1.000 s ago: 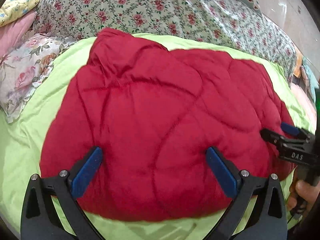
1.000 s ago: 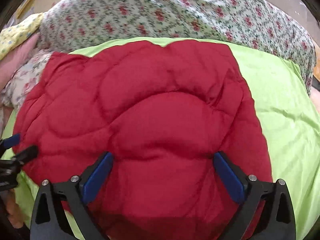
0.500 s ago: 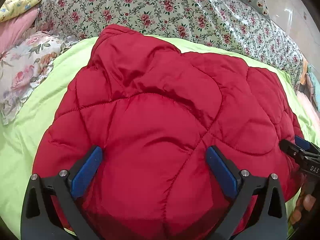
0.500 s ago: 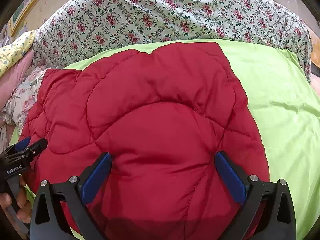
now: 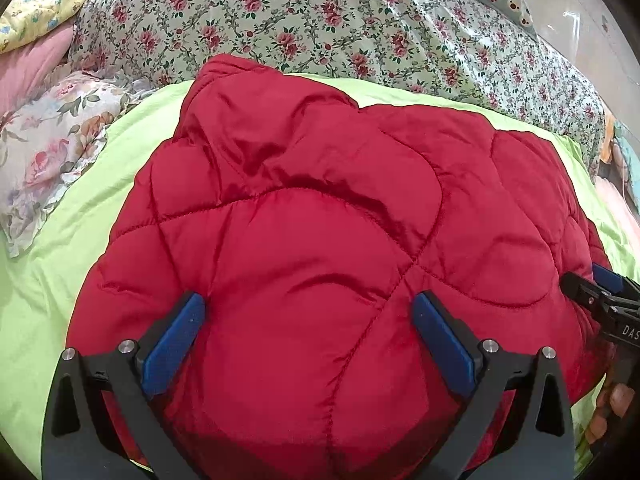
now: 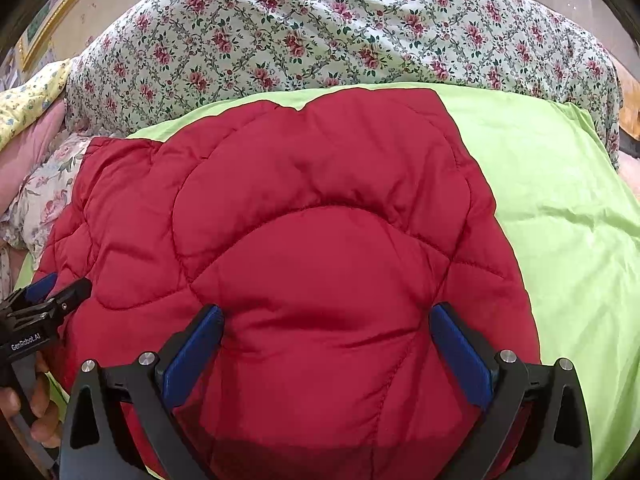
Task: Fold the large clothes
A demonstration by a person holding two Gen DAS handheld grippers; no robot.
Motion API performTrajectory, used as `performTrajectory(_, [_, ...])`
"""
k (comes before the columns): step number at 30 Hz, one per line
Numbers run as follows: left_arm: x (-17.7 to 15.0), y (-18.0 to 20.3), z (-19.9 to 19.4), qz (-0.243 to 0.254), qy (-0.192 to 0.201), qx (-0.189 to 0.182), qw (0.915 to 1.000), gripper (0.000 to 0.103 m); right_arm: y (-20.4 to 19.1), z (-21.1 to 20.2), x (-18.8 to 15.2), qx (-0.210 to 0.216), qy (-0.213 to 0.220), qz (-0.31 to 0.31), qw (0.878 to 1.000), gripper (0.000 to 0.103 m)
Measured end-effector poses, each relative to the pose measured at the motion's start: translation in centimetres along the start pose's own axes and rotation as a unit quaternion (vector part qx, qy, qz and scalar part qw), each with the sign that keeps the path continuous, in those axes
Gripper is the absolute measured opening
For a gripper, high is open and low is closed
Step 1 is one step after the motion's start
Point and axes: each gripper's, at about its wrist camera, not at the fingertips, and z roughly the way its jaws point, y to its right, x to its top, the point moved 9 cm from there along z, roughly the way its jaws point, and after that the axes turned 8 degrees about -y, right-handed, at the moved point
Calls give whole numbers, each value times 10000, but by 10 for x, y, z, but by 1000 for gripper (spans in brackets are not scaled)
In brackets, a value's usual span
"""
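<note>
A red quilted jacket lies folded into a puffy bundle on a lime green sheet. My left gripper hovers open over its near edge, the blue pads spread wide with red fabric bulging between them. The right gripper shows at the jacket's right edge. In the right wrist view the jacket fills the middle. My right gripper is open above its near part, and the left gripper sits at the jacket's left edge. Whether the pads touch the fabric is unclear.
A rose-patterned quilt is heaped behind the jacket. Floral, pink and yellow pillows lie at the left. Bare green sheet stretches right of the jacket. A hand holds the left gripper's handle.
Both grippers have come closer to the jacket, which now looks larger in both views. The jaws have stayed open, and the jacket has kept its shape.
</note>
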Motion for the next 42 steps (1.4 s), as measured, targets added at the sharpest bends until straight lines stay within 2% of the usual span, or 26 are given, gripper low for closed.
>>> performTrajectory(3, [0, 0, 1, 32, 24, -6, 10000, 103, 1, -4, 1, -16, 66, -18, 10000, 103])
performTrajectory(7, [0, 0, 1, 33, 29, 11, 10000, 103, 0, -28, 7, -286, 493, -115, 9983, 103])
performTrajectory(9, [1, 0, 1, 43, 32, 30, 10000, 103, -7, -37, 9, -82, 596, -177, 9980, 103])
performTrajectory(12, [1, 0, 2, 51, 29, 35, 10000, 103, -15, -30, 4, 159, 395, -219, 9989, 103])
performTrajectory(15, [1, 0, 1, 52, 34, 40, 10000, 103, -13, -10, -4, -17, 79, -287, 9996, 103])
performTrajectory(20, [0, 1, -5, 84, 28, 47, 9999, 103, -3, -5, -4, -135, 90, -207, 9997, 103])
performTrajectory(27, [-2, 3, -16, 181, -85, -163, 9997, 103, 1, -1, -6, -214, 107, -170, 9996, 103])
performTrajectory(37, [1, 4, 6, 236, -309, 72, 9992, 103, 4, 5, -3, -227, 33, -128, 9997, 103])
performTrajectory(42, [4, 3, 11, 207, -502, 112, 9985, 103, 7, 10, -2, -153, -160, -80, 9997, 103])
